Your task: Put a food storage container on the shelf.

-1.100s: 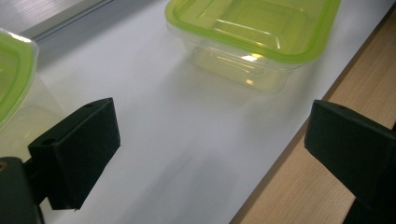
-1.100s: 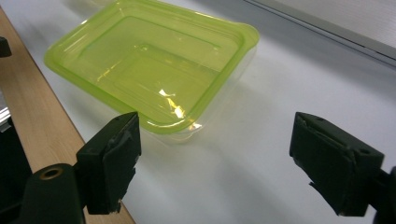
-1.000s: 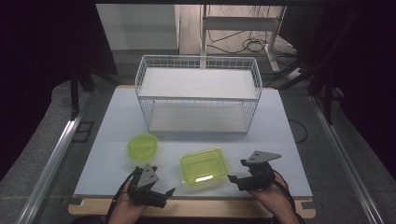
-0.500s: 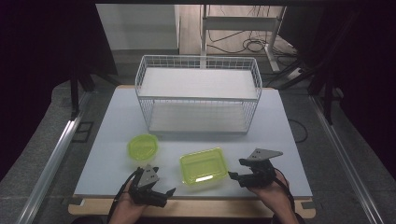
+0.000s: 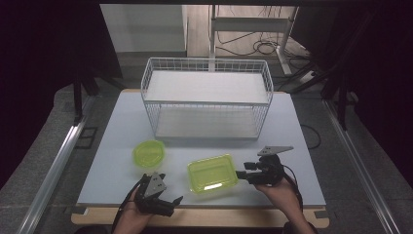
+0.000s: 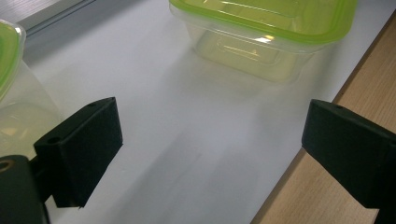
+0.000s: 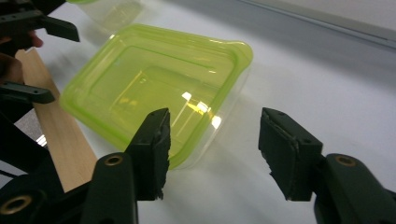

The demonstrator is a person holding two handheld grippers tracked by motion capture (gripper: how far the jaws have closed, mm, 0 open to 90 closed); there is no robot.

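A clear rectangular container with a lime-green lid [image 5: 213,174] [image 7: 154,84] [image 6: 266,28] sits near the table's front edge. My right gripper [image 5: 242,174] [image 7: 217,140] is level at the container's right end. Its jaws have just been closing, and the container's near corner lies by the left jaw with no pad pressing on it. A round green-lidded container [image 5: 149,153] [image 6: 9,88] stands to the left. My left gripper [image 5: 164,191] [image 6: 212,135] rests open at the front edge, with nothing between its jaws.
A white wire basket [image 5: 207,97] stands at the back of the white table [image 5: 302,161]. A wooden strip [image 5: 219,217] runs along the front edge. The left hand and its gripper [image 7: 42,25] appear beyond the rectangular container in the right gripper view.
My right gripper has edged a little left towards the rectangular container. The left gripper and both containers have stayed where they were.
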